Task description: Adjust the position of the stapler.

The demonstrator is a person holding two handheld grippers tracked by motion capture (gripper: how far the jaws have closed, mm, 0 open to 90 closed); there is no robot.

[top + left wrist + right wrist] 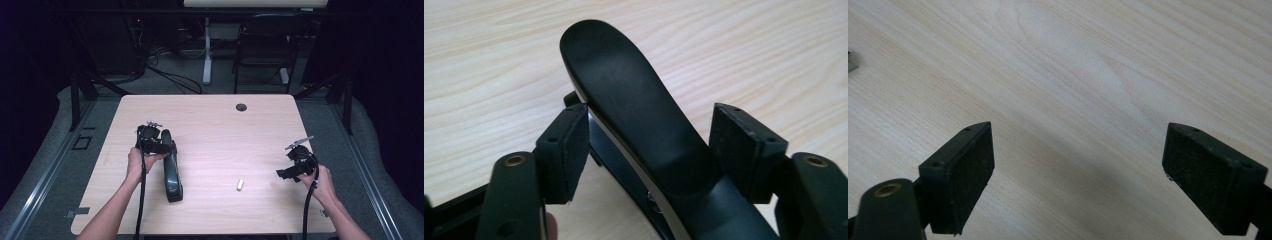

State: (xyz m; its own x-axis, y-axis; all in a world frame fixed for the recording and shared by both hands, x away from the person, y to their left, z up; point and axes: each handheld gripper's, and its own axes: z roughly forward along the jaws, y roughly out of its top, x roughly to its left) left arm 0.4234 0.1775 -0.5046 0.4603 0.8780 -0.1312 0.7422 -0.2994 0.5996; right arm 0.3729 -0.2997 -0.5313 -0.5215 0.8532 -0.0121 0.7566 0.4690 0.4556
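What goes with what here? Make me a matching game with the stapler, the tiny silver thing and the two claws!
Things:
1. stapler
2. small silver piece
3. left claw
4. right claw

Places and states:
A. wide open over bare table
B. lying alone between the stapler and the right claw
C. black, lying long on the table
D. one pad on each side of the stapler's rounded end

Pairs: 1-C, 2-B, 3-D, 4-A
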